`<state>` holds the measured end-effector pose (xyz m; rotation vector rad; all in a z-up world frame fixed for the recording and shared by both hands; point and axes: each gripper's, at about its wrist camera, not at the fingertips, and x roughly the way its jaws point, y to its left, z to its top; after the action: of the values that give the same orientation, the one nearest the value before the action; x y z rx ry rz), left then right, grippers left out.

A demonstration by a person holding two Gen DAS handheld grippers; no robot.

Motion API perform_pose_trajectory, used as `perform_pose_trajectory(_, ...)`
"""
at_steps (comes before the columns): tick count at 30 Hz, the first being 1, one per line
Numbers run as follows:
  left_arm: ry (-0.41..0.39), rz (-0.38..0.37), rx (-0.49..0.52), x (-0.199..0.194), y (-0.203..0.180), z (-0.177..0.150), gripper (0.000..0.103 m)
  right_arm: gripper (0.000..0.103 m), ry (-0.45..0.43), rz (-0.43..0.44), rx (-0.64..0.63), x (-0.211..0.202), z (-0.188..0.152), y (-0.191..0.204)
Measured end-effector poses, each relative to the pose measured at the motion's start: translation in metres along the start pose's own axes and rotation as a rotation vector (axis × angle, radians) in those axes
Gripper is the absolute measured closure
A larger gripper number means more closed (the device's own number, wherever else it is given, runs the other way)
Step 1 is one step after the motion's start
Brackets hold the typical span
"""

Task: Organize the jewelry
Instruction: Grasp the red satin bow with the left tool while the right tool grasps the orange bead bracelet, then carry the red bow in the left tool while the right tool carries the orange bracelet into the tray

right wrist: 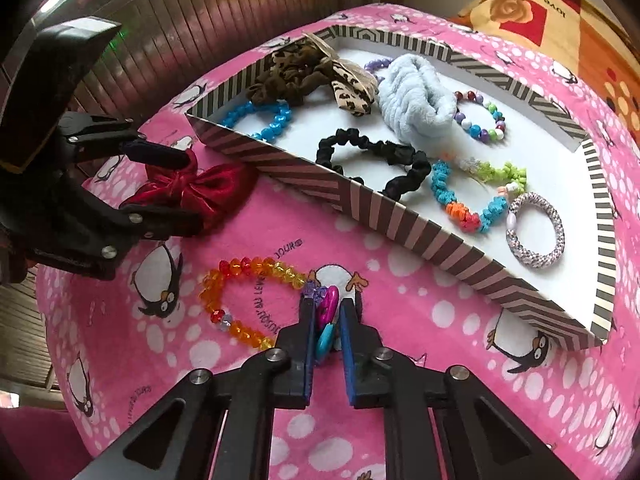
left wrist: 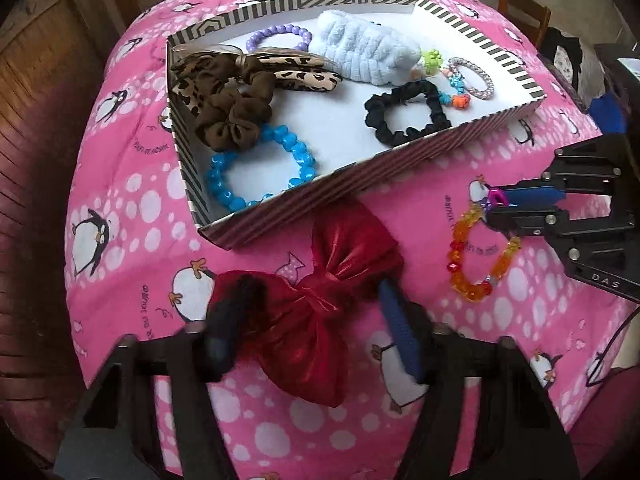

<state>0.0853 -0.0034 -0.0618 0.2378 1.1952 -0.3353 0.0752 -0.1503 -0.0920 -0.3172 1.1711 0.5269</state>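
A striped box (left wrist: 304,196) (right wrist: 360,204) on the pink penguin blanket holds scrunchies and bead bracelets. A red satin bow (left wrist: 320,304) (right wrist: 192,188) lies in front of the box, between the fingers of my left gripper (left wrist: 316,316) (right wrist: 176,188), which is open around it. My right gripper (right wrist: 328,304) (left wrist: 494,206) is shut on the pink and blue charms (right wrist: 326,320) of an orange bead bracelet (right wrist: 244,300) (left wrist: 476,256) that lies on the blanket.
In the box lie a blue bead bracelet (left wrist: 260,168), a brown scrunchie (left wrist: 228,116), a black scrunchie (left wrist: 404,114), a pale blue fluffy band (left wrist: 364,50) and a silver ring bracelet (right wrist: 536,230). A patterned cushion (right wrist: 540,20) lies behind.
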Motion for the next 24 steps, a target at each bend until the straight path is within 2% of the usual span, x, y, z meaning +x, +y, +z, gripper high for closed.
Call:
perform_pose_trajectory(1,0.000,0.000,-0.012,0.000,0.001,0.000,0.055,0.092,-0.004,-0.004,0.004,0.000,0.000,0.000)
perform_pose_trajectory(3,0.003,-0.031,-0.066,-0.003,0.003,0.000,0.075,0.092,-0.007,-0.009,0.021,-0.003,-0.002,0.004)
perform_pose_trajectory(5,0.006,-0.100,-0.120,-0.006,0.004,-0.003,0.080,0.095,-0.010,-0.003,0.046,-0.005,-0.003,0.005)
perform_pose_trajectory(7,0.001,-0.119,-0.144,-0.010,0.000,-0.008,0.082,0.095,-0.027,0.010,0.070,-0.012,-0.004,0.006)
perform_pose_trajectory(14,-0.030,-0.181,-0.238,-0.040,-0.017,-0.017,0.083,0.095,-0.111,-0.042,0.052,-0.049,0.000,0.020)
perform_pose_trajectory(19,-0.109,-0.117,-0.204,-0.067,-0.035,-0.011,0.083,0.095,-0.148,-0.072,0.061,-0.079,0.000,0.018)
perform_pose_trajectory(24,-0.141,-0.087,-0.207,-0.082,-0.034,0.004,0.083,0.096,-0.193,-0.122,0.070,-0.106,0.008,0.013)
